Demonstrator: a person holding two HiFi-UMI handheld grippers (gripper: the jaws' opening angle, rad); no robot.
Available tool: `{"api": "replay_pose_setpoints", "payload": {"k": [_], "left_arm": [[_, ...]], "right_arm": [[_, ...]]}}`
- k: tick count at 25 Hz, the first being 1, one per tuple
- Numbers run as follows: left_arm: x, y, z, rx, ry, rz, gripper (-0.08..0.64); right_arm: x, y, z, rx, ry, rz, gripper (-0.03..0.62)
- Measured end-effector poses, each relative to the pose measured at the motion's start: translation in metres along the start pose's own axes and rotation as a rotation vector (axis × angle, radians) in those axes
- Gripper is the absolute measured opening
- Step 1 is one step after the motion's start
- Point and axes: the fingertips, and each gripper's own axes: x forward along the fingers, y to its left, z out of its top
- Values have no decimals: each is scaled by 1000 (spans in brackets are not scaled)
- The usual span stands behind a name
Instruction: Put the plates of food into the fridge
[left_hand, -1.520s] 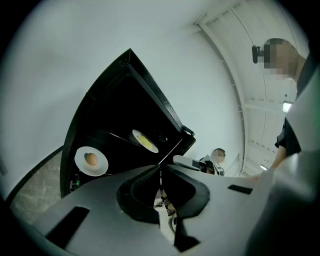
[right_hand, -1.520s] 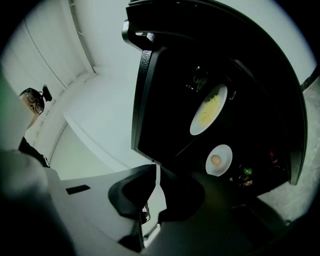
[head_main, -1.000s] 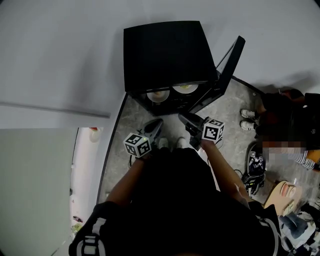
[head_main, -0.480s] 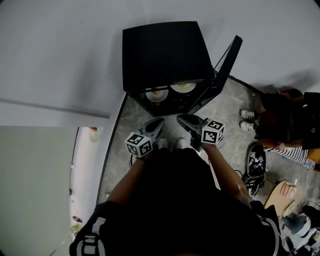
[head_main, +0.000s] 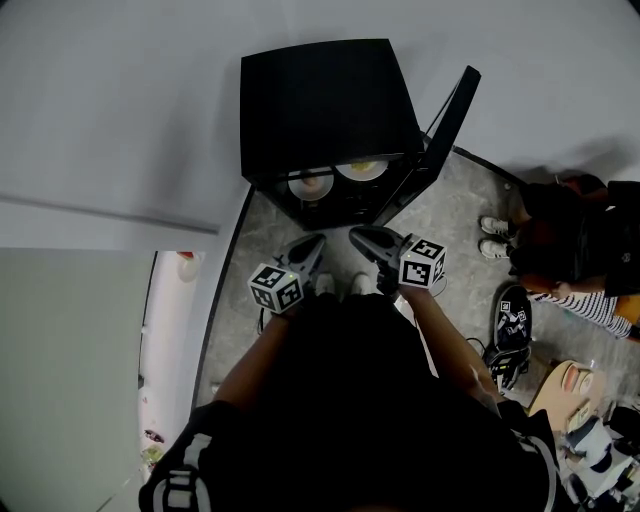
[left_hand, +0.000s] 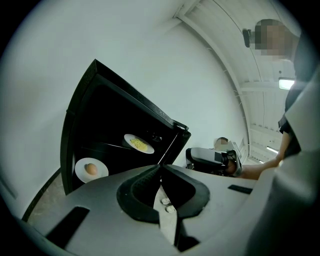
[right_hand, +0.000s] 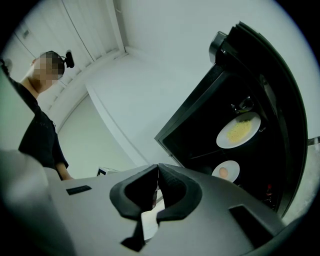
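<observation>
Both plates sit inside the black mini fridge (head_main: 325, 105), which stands on the floor: egg plate (left_hand: 91, 169) to the left, plate of yellow food (left_hand: 139, 144) to the right. Fridge door (head_main: 445, 130) is swung open on the right side. Left tool (head_main: 315, 243) is closed and empty, jaws meeting tip to tip. Right tool (head_main: 358, 237) is the same, jaws together with nothing between them. Both tools hang side by side in front of the fridge opening, clear of the plates. A second person (head_main: 580, 240) is off to the right.
</observation>
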Motion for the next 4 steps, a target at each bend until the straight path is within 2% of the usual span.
{"api": "replay_pose_setpoints", "payload": {"k": [4], "left_arm": [[3,-4,-2,-7,-2,-3,23]], "right_arm": [[0,5,1,-20,1,8,26]]}}
